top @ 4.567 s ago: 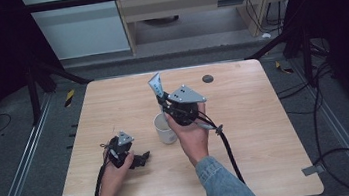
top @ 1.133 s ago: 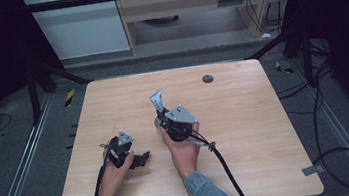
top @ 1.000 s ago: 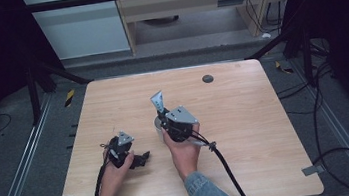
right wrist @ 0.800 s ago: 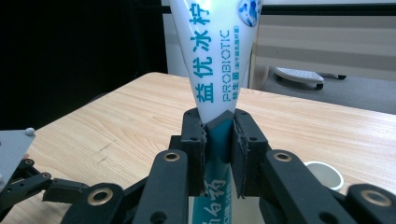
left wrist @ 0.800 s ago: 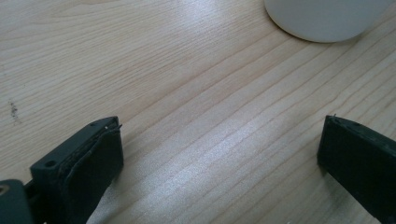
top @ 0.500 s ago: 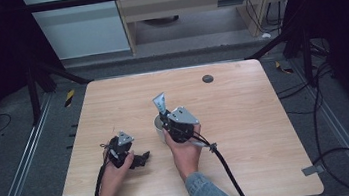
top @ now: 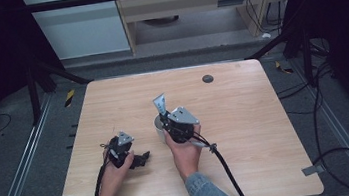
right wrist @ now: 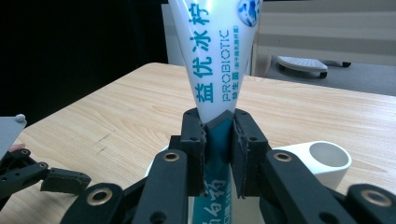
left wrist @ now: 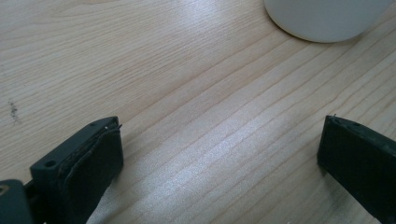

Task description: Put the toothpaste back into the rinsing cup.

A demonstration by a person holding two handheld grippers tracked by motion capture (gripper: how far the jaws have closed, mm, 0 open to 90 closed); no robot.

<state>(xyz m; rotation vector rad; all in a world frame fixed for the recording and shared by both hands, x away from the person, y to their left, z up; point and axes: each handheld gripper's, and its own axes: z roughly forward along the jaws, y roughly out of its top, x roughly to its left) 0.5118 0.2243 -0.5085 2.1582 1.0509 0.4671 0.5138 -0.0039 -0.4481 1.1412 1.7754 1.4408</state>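
Dark room w/ a pale cabinet at the back; a light wooden counter [top: 267, 132] sits between metal rails, w/ a small dark disc [top: 207, 79] near its far edge.

Right tongs [right wrist: 219, 140] are closed on a toothpaste tube [right wrist: 212, 60], pads pinching it approx mid-length. The tube stands upright: flat crimped end well above the tongs, teal lower part dropping below them toward a white cup [right wrist: 327, 163]. In the high view the cup's rim [top: 158, 124] sits just under and left of the right tongs [top: 169, 123]; whether the tube's end is already inside it, can't tell.

Left tongs [left wrist: 219, 154] rest low over bare counter, jaws wide apart, nothing between them; the cup's base [left wrist: 327, 18] lies ahead and to their right.

Tube looks light, soft plastic, glossy so prob. a bit slippery; it'll dent under squeeze. The mid-body hold, where it's still fairly flat, seems sensible; a harder pinch lower down could push paste out.

Looks: white upper part, teal characters plus "PROBIOTIC", blue round logo near the top, teal bottom section.
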